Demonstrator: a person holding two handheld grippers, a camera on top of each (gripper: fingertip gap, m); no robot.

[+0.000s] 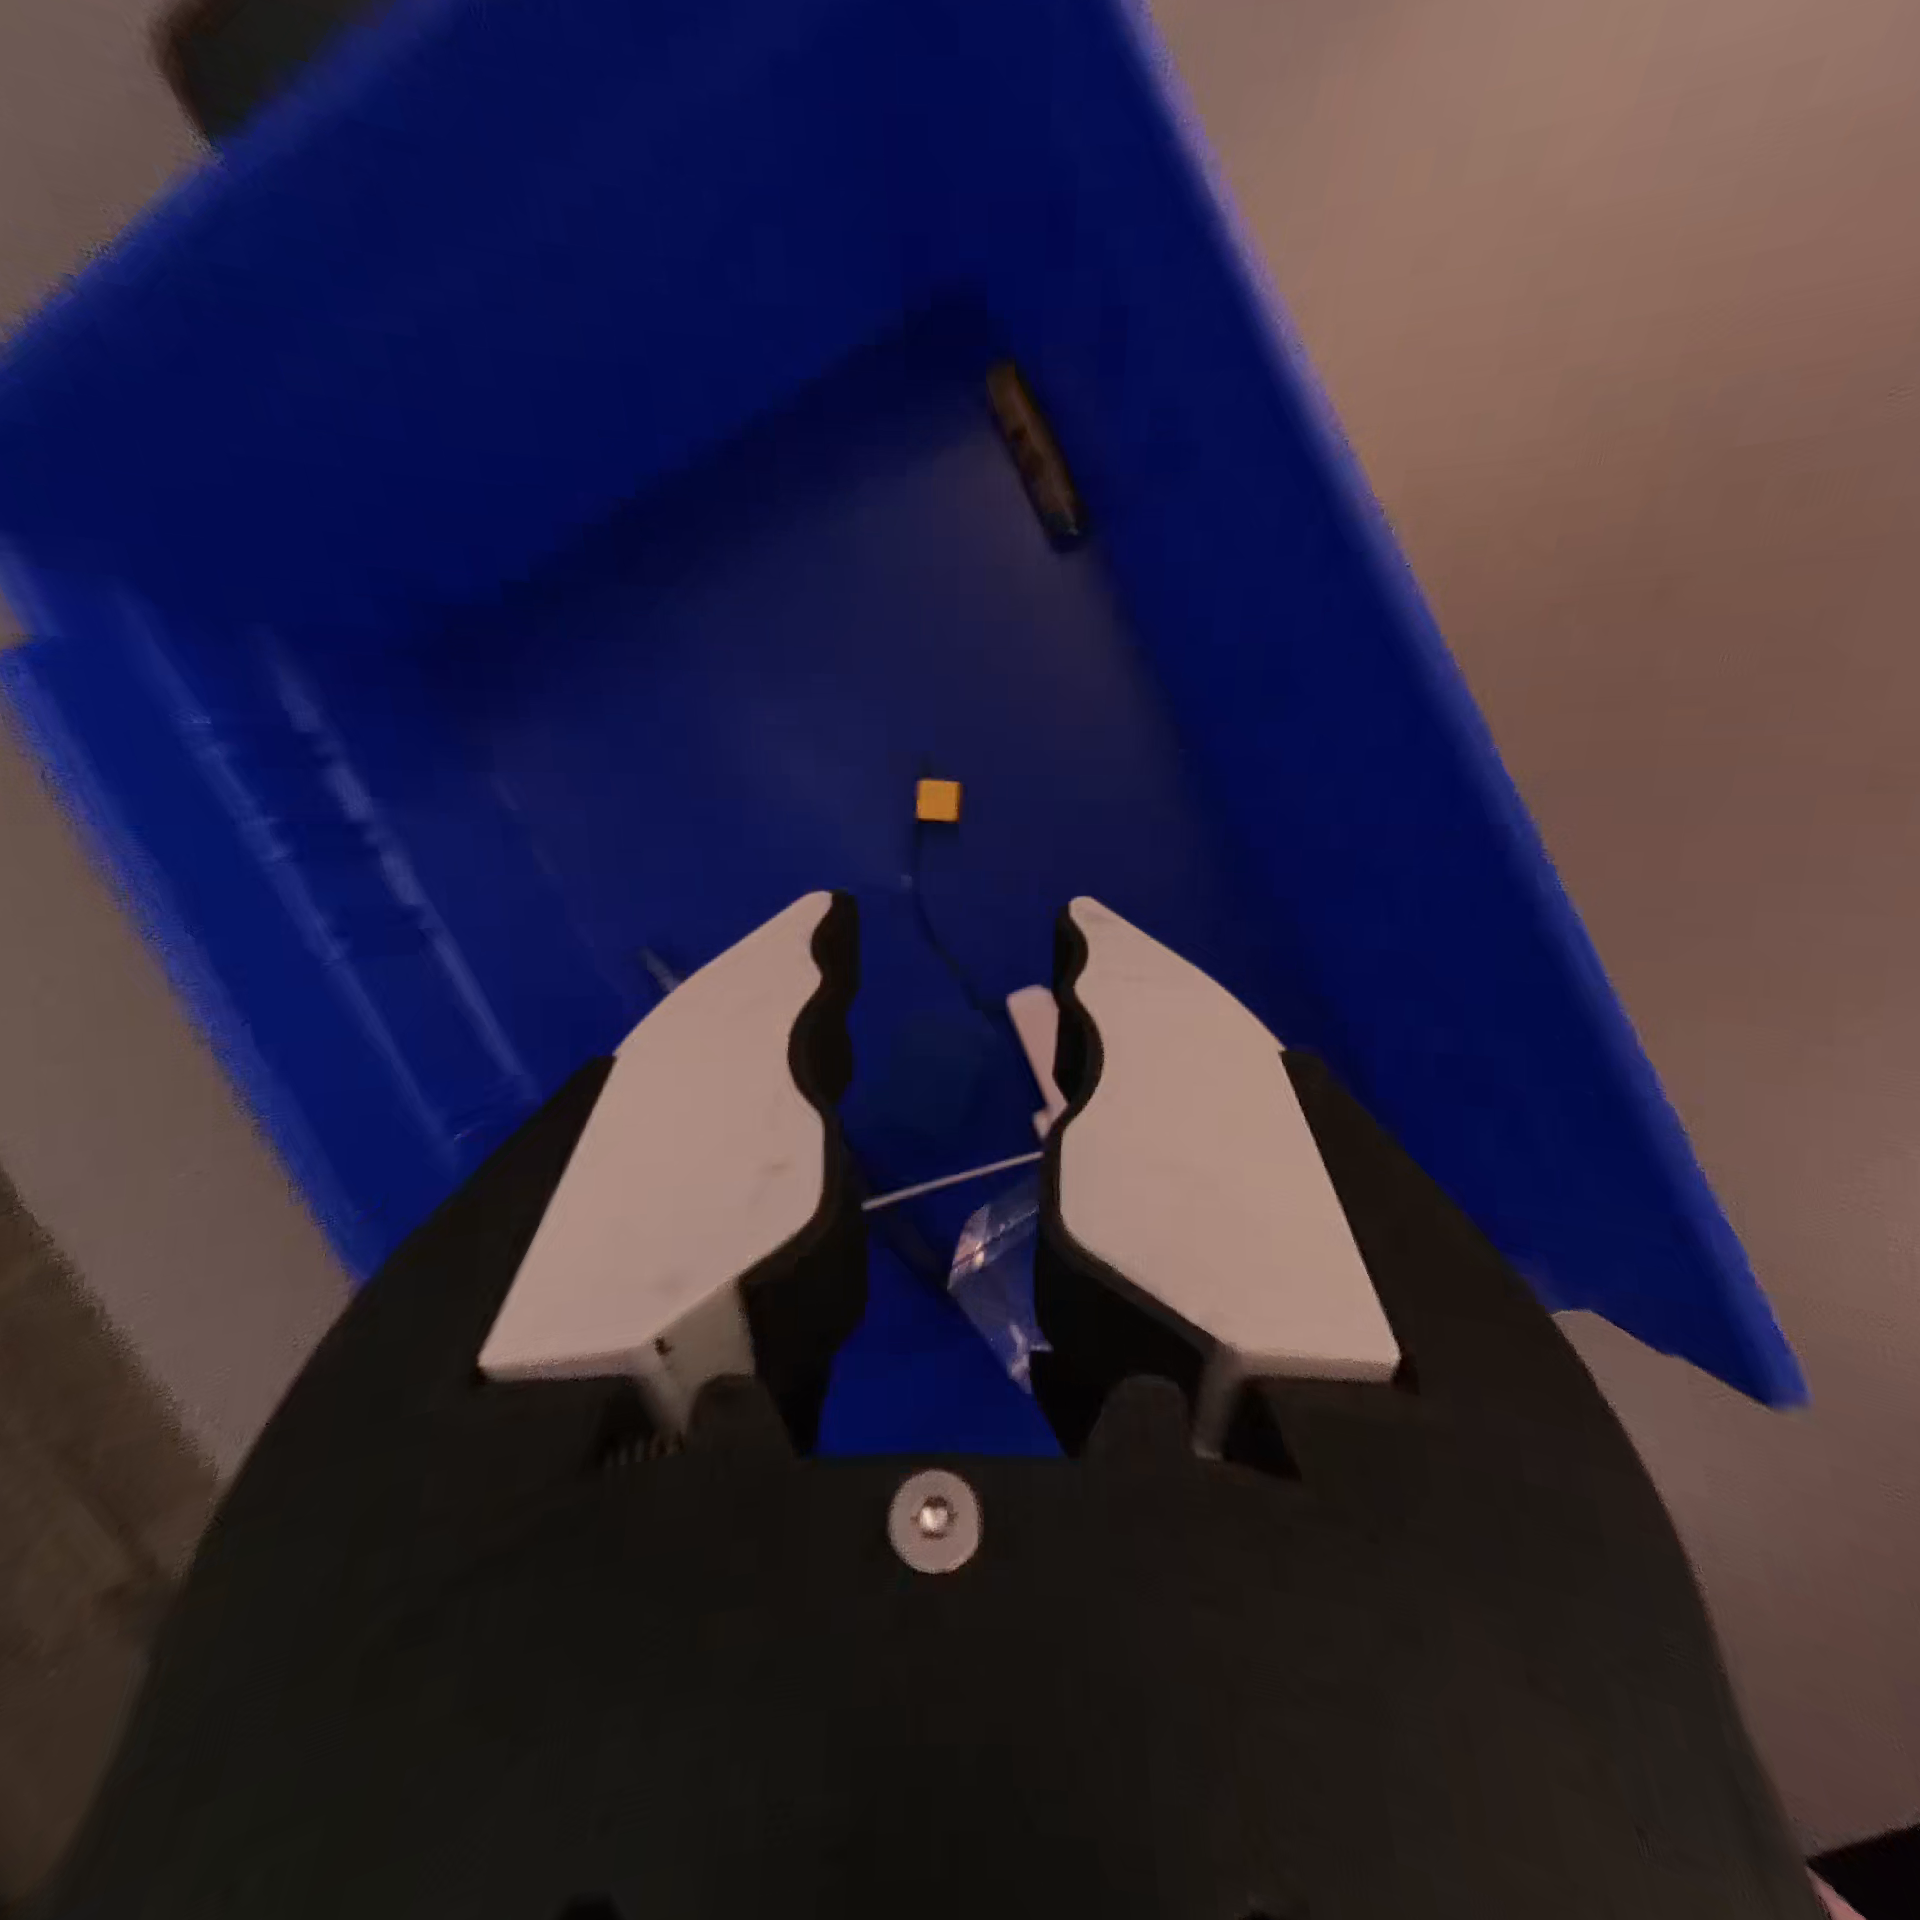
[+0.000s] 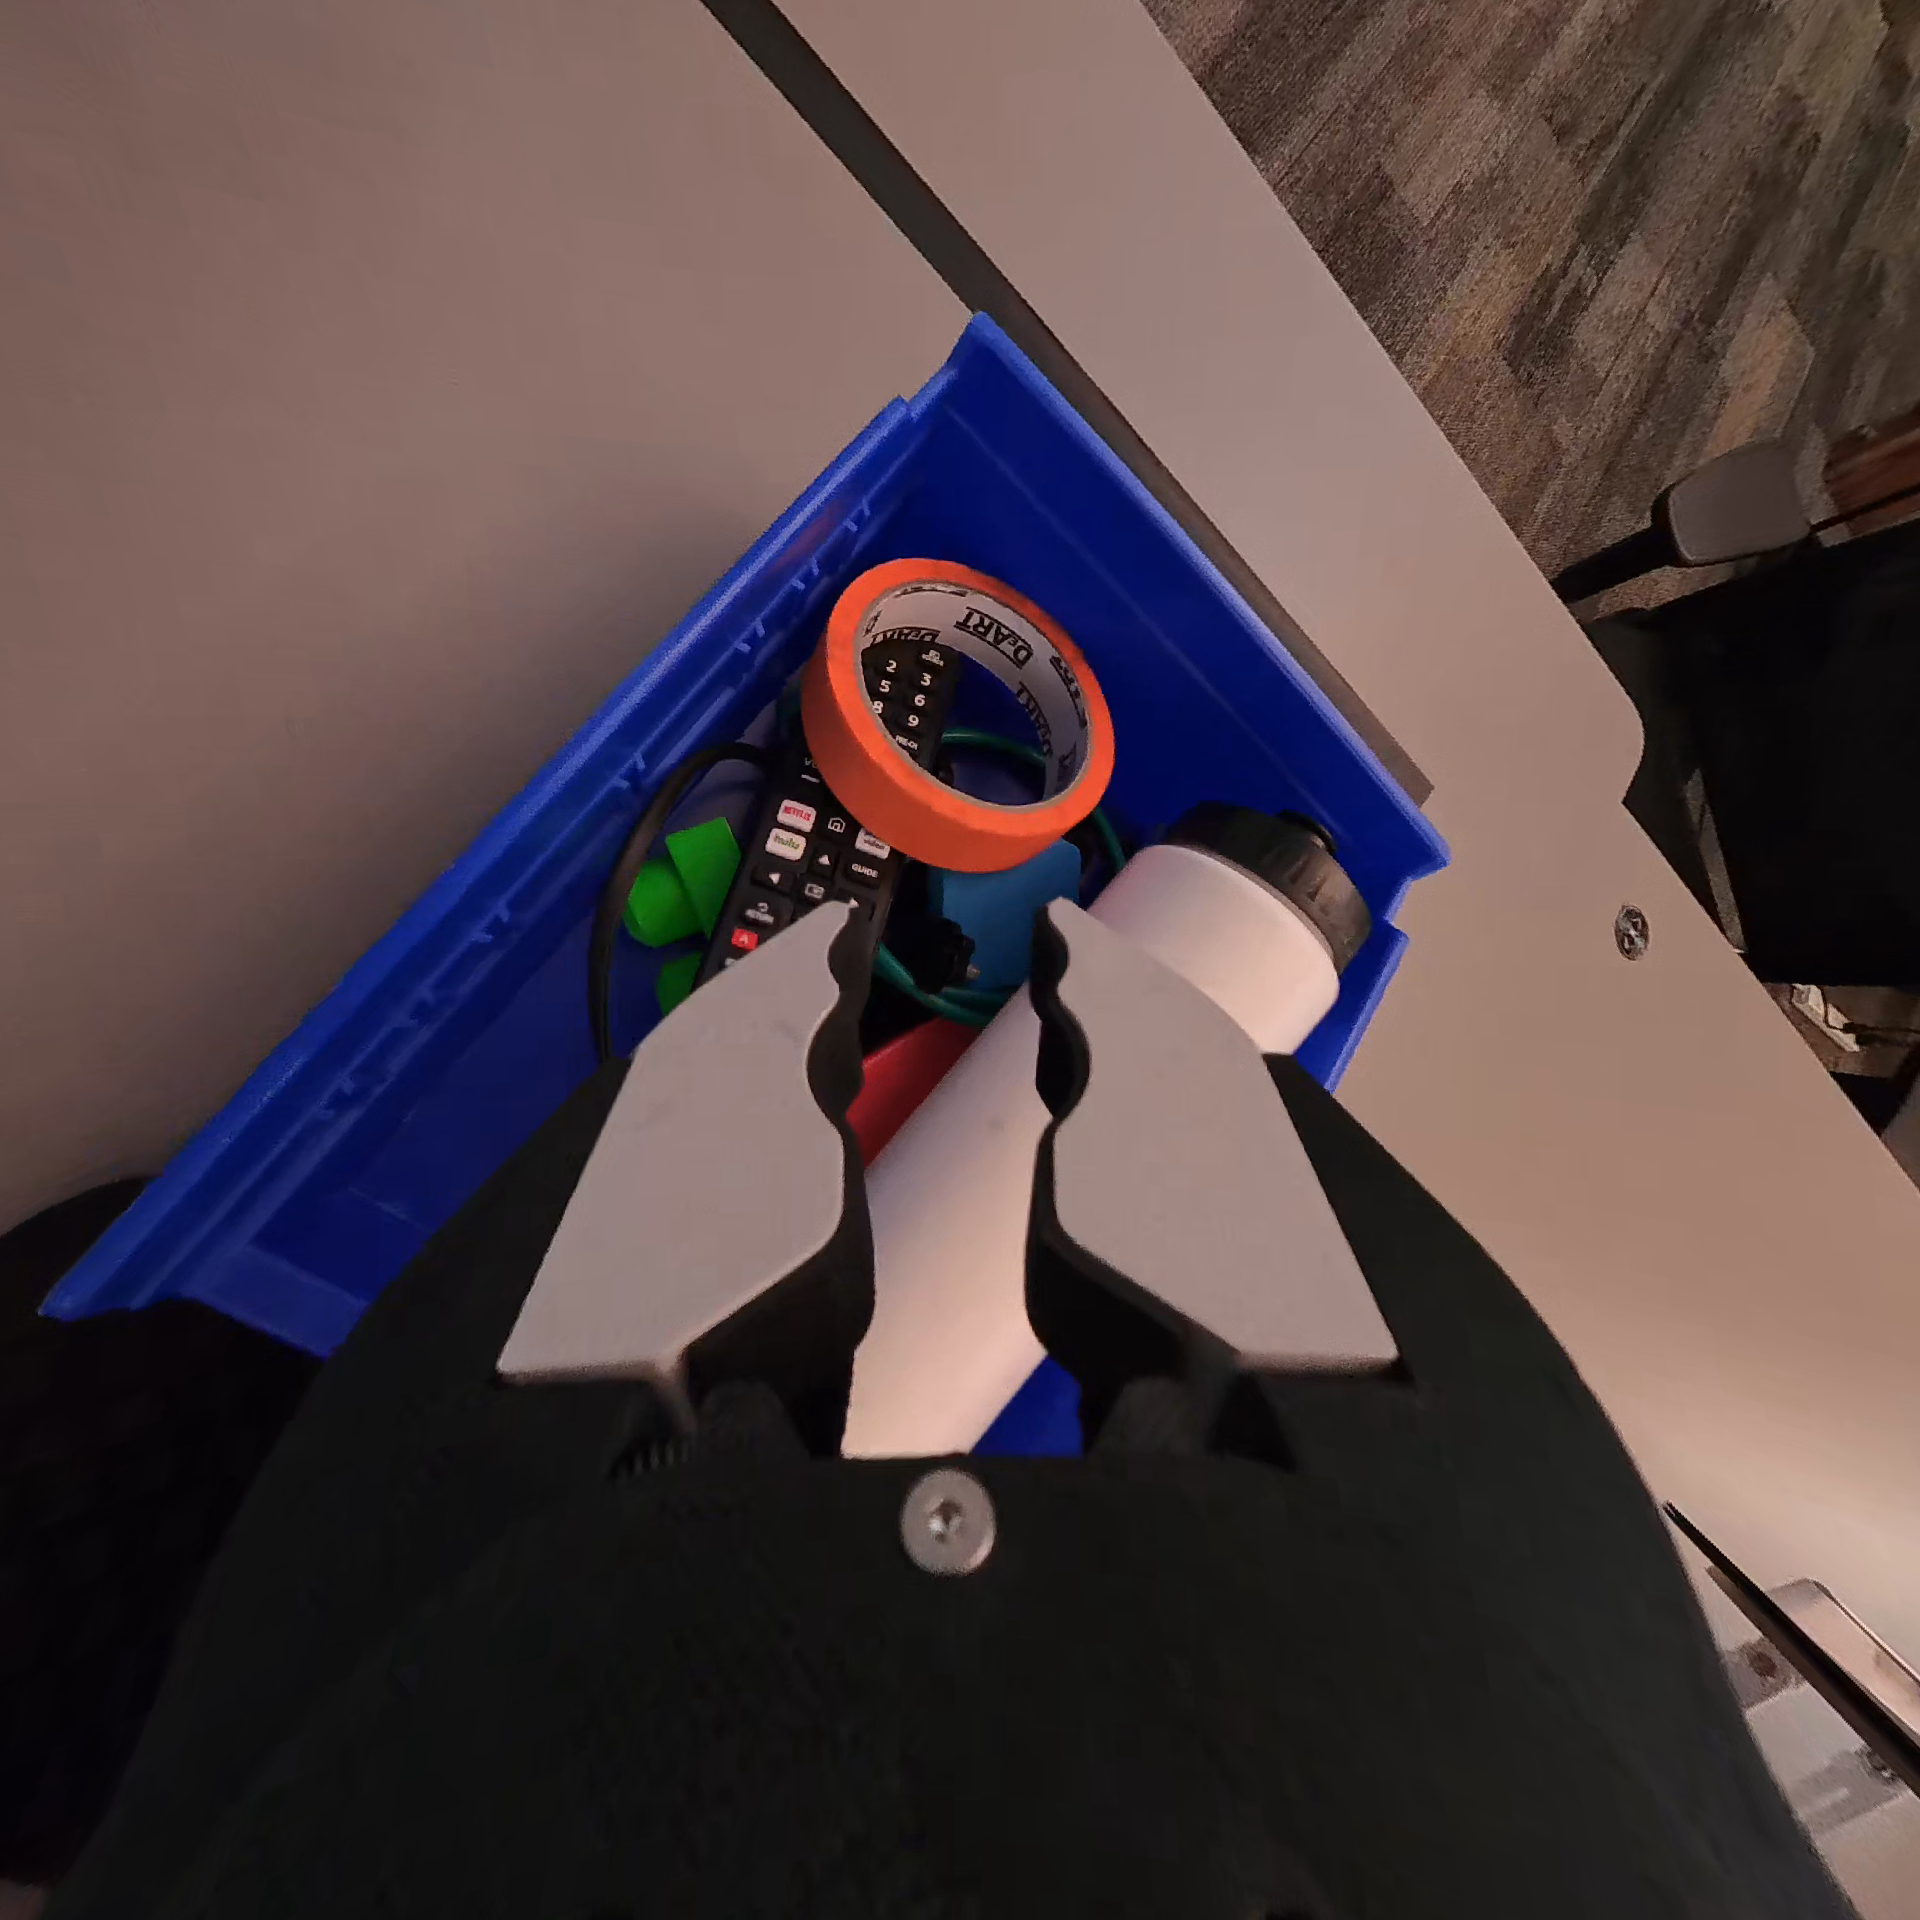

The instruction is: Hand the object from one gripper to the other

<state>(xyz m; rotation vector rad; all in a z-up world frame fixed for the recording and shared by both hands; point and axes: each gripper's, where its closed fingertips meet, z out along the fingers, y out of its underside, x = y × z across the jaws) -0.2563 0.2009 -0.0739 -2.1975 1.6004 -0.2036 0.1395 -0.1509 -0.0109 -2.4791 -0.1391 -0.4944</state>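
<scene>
Both grippers hang empty, jaws parted: the left gripper over a nearly bare blue bin, the right gripper over a crowded blue bin. Which thing gets handed over I cannot tell. The orange tape roll, centre frame atop a black remote, looks light and stiff; pinch its wall. The white bottle looks heavier, slippery.

The left gripper hangs over a blue bin with its two fingers apart and empty, and the right gripper does too.
</scene>
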